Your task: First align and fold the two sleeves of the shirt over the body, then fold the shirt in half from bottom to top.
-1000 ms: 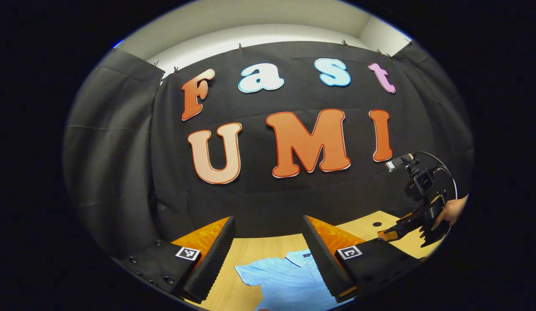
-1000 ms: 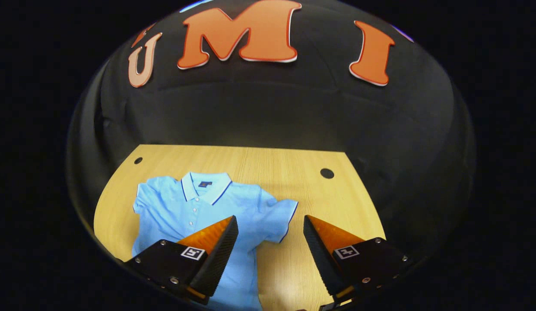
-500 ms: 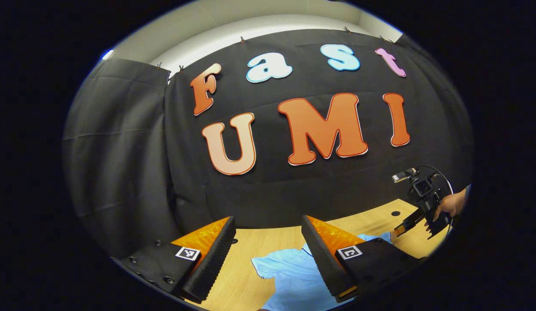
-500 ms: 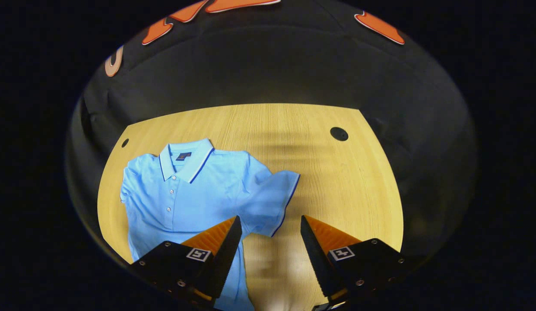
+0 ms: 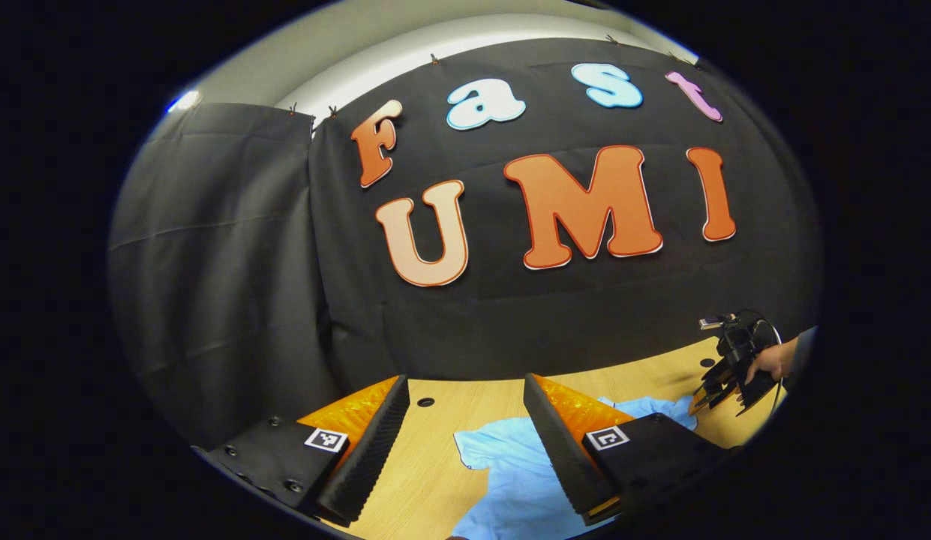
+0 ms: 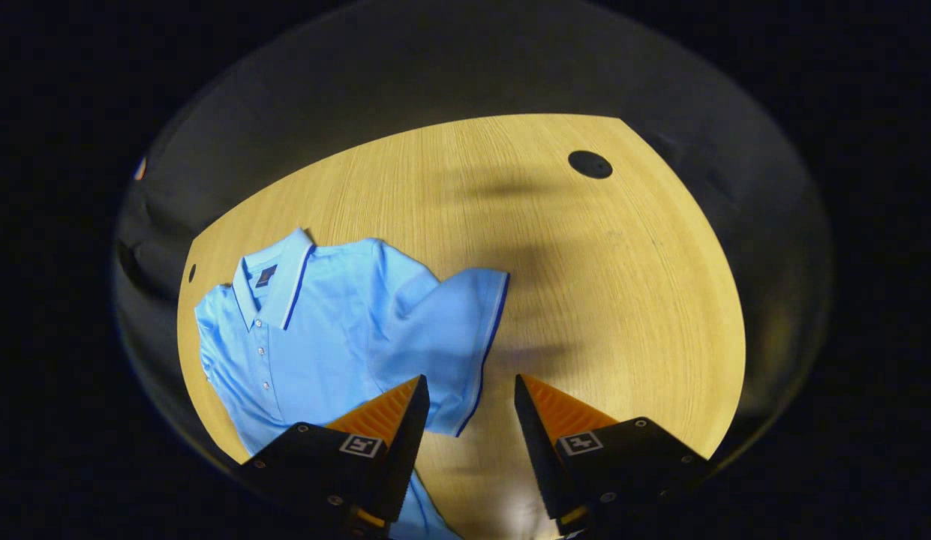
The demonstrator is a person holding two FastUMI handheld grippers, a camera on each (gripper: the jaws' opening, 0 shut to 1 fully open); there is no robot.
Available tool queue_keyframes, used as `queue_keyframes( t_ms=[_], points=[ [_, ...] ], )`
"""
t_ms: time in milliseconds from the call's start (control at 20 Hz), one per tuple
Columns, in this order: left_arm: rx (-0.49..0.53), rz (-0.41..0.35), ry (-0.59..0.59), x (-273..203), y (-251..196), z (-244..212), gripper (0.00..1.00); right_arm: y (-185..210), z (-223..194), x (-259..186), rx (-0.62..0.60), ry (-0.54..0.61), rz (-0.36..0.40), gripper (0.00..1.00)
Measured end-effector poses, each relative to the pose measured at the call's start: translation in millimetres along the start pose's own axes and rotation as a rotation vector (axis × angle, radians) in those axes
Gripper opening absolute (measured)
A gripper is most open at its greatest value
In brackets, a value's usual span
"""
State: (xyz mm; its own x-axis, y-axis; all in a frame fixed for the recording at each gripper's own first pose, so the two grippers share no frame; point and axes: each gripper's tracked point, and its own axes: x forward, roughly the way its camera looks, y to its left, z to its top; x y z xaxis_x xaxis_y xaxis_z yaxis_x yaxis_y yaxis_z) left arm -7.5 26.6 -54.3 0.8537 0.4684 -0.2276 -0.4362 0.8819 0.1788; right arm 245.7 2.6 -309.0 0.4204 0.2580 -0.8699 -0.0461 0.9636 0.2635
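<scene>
A light blue polo shirt (image 6: 322, 322) lies face up on the wooden table (image 6: 585, 285), collar toward the far left, one short sleeve (image 6: 457, 337) spread out to the right. My right gripper (image 6: 465, 420) hangs open just above that sleeve's hem, one finger over the cloth, the other over bare wood. In the left gripper view my left gripper (image 5: 465, 435) is open above the table, with the shirt (image 5: 510, 472) and its other sleeve (image 5: 480, 450) lying between and below the fingers. The right gripper (image 5: 724, 375), held by a hand (image 5: 765, 364), shows at the far right edge.
Black cloth walls close off the back and sides of the table. A round dark hole (image 6: 590, 163) sits in the tabletop at the far right, another hole (image 5: 426, 402) near the left corner. Bare wood stretches to the right of the shirt.
The right gripper has tipped down and moved closer to the spread sleeve, which now lies at its fingertips. The left gripper has swung left, so the shirt has drifted right in its view.
</scene>
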Motion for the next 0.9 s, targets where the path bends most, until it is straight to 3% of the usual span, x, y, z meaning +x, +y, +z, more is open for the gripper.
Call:
queue_keyframes(
  t_ms=[50,250,350,400,450,500,700,900],
  points=[
    [0.0,0.009,0.007,-1.5,1.5,0.9,1.0,1.8,0.2,5.0,0.012,0.011,0.001,0.67],
    [0.006,0.033,0.021,-5.9,3.5,-1.4,1.0,3.9,-3.3,18.3,0.021,0.057,-0.013,0.51],
    [0.01,0.038,0.024,-8.7,2.6,-2.9,1.0,11.9,-7.4,22.3,0.038,0.089,0.015,0.49],
    [0.01,0.036,0.022,-10.1,0.9,-1.5,1.0,13.6,-8.7,24.4,0.043,0.098,0.02,0.4],
    [0.014,0.035,0.023,-12.1,-1.5,-1.3,0.98,12.1,-9.1,26.5,0.036,0.1,0.01,0.45],
    [0.017,0.035,0.023,-16.1,-3.0,-0.7,0.99,10.1,-6.2,28.3,0.036,0.089,0.002,0.34],
    [0.009,0.027,0.033,-15.2,-10.0,-2.1,0.99,11.2,-2.3,27.6,0.081,0.092,0.02,0.12],
    [0.023,0.015,0.039,-12.0,-17.4,-1.1,0.99,18.8,8.4,20.8,0.108,0.046,0.089,0.06]
  ],
)
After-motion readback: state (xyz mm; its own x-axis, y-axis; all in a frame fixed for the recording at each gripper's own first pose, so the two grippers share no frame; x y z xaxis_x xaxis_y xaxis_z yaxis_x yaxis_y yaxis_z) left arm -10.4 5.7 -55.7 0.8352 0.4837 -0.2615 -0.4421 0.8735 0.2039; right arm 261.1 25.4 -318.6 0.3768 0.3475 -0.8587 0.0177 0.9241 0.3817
